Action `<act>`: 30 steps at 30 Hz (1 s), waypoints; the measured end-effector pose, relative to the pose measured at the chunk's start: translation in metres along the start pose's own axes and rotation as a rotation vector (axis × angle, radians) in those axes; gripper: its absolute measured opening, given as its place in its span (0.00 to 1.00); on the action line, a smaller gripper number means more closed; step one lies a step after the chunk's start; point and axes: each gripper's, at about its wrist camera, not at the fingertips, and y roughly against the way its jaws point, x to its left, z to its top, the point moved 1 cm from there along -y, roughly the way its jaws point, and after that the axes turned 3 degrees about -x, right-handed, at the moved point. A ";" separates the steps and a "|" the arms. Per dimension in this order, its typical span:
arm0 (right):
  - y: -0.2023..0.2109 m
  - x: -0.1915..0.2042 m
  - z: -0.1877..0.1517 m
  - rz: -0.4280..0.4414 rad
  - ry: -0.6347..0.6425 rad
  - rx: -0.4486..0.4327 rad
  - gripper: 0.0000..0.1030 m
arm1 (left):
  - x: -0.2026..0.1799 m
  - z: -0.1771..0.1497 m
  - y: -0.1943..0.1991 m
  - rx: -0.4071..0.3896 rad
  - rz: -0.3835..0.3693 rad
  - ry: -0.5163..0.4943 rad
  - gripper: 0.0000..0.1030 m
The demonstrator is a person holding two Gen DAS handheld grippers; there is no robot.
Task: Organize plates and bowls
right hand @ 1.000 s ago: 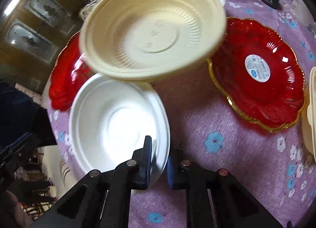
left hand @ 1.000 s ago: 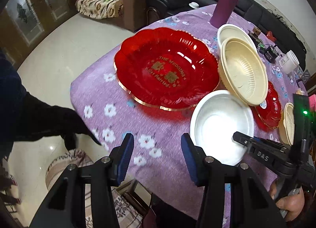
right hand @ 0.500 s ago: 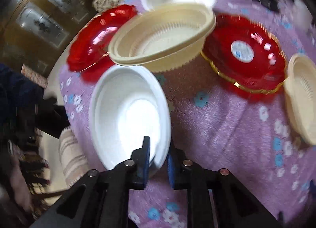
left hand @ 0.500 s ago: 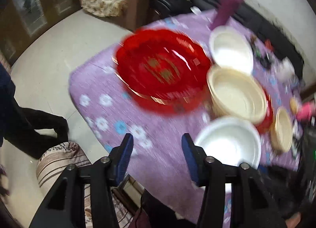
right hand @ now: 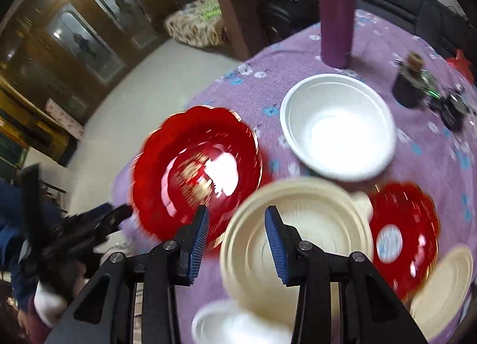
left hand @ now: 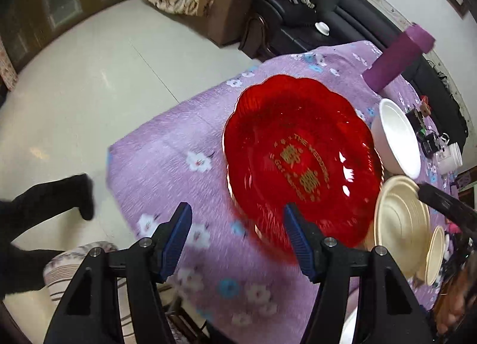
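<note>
L gripper [left hand: 235,236] hangs over the near edge of the purple floral tablecloth [left hand: 167,147], jaws apart and opening, nothing btwn them; its right pad overlaps the near rim of the big red scalloped plate [left hand: 301,162] in the picture, but contact can't be told. R gripper [right hand: 235,239] – jaws also apart and opening, empty, above the left rim of the cream ribbed bowl [right hand: 313,224].

Where the ware sits: big red plate at the table's left end w/ gold lettering in its well; white bowl [right hand: 337,126] beyond it near the purple tumbler [right hand: 335,13]; cream bowl nearer the person, overlapping a small red plate [right hand: 402,233] w/ a white sticker. A 2nd cream bowl [right hand: 441,287] at the right edge, another white bowl [right hand: 238,329] at the bottom.

Handling, as a guess: all look like thin plastic disposables – light, a bit flexy, slick when glossy. Likely to skid on the cloth or tip if pinched off-centre. Best hold prob. the rim, one pad inside and one outside; the red plate's scalloped lip gives a shallow bite only.

Hard to read: right view is motion-smeared, so the cream bowl's rim and whether it rests on the small plate are unclear. Both low bowls are cut off by the frame and gripper bodies. Small electronics [right hand: 417,81] at the far side too blurred to name.
</note>
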 end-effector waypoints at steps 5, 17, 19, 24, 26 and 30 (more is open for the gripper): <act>-0.051 -0.012 0.030 -0.056 -0.016 0.074 0.41 | 0.006 0.015 -0.042 0.082 -0.054 0.021 0.61; -0.100 -0.014 0.042 -0.061 -0.092 0.151 0.18 | -0.011 0.026 -0.048 0.068 -0.111 0.022 0.40; -0.084 -0.007 0.043 -0.044 -0.084 0.111 0.18 | -0.009 0.030 -0.028 0.034 -0.107 0.021 0.40; -0.031 0.032 0.051 0.007 -0.022 -0.008 0.18 | 0.003 0.048 0.025 -0.075 -0.108 0.040 0.40; -0.019 0.042 0.053 0.032 -0.016 -0.035 0.18 | 0.007 0.054 0.042 -0.112 -0.105 0.034 0.40; -0.022 0.054 0.050 0.042 0.002 -0.037 0.18 | 0.010 0.064 0.040 -0.131 -0.065 0.006 0.40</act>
